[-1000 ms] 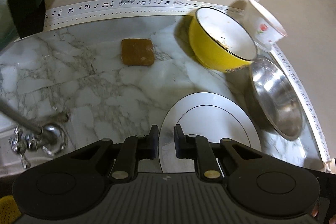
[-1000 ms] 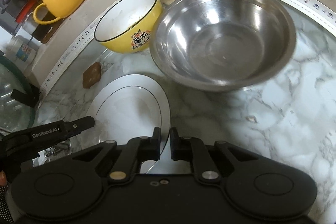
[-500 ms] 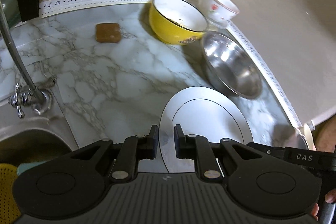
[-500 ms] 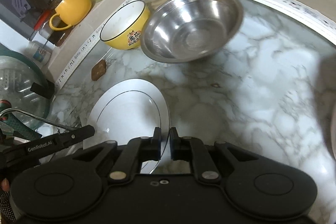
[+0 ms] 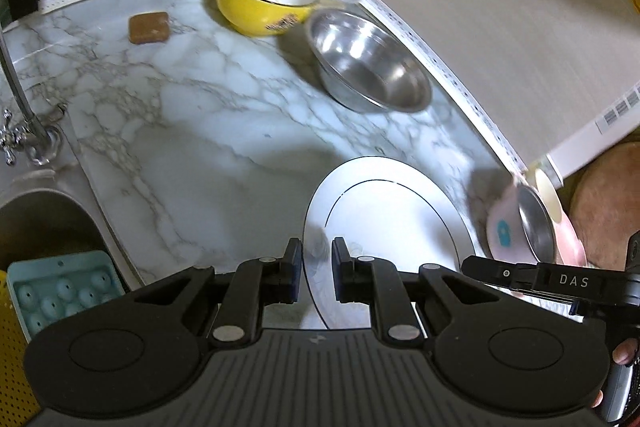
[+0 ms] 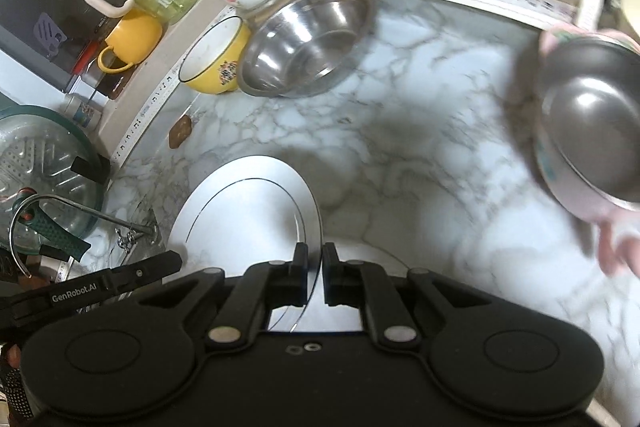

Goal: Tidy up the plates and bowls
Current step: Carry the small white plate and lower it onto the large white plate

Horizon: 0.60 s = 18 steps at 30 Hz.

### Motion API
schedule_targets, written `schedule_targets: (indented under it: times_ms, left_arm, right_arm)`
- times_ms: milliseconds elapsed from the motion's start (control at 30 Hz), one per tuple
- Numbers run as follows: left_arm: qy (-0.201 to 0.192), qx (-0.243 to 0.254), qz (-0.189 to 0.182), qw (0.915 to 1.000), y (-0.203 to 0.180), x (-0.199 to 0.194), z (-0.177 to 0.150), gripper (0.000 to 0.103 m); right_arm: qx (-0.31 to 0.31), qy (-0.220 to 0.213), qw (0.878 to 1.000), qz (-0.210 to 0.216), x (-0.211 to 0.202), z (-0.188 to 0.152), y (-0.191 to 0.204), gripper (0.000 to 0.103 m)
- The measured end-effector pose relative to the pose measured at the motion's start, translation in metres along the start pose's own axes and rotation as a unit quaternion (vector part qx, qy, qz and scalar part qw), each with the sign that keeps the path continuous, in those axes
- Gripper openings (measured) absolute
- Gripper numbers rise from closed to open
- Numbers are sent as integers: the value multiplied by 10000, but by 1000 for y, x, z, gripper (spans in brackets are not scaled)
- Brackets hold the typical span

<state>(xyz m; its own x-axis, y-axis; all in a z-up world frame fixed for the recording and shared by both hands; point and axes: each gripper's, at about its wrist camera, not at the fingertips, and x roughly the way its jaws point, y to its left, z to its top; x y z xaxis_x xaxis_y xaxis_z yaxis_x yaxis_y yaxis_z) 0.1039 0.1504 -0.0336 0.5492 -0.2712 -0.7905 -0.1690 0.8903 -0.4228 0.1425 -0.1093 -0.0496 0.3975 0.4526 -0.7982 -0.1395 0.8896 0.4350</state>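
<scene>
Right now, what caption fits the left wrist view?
Both grippers hold a white plate by its rim above the marble counter.

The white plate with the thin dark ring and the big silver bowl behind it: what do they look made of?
White plate with the thin dark ring: probably glazed ceramic, though melamine is possible; smooth glossy white with soft glare. Both grippers clamp its rim. Big silver bowl: likely stainless steel, with bright, mirror-like streaks inside.

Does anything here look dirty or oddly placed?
The yellow bowl has dark specks inside, so it looks unwashed. A brown pad lies alone on the marble counter. Both tongs grip one white plate.
</scene>
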Motion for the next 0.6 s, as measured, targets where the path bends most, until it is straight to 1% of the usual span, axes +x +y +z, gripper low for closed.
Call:
schedule_targets:
  times_ms: [167,367,600]
  left_arm:
    - [110,139,-66,9998,-10,1,-18,15]
    - [347,349,-30,9988,-19,11,-42,15]
    - [474,469,37,9978,-23,20,-61,15]
  right_arm:
    - [138,9,9999,35,-14,-20,-17,9]
    - [441,120,9990,11,-18,-46,-41,9]
    - [546,122,9984,-50,-22,-65,-52,9]
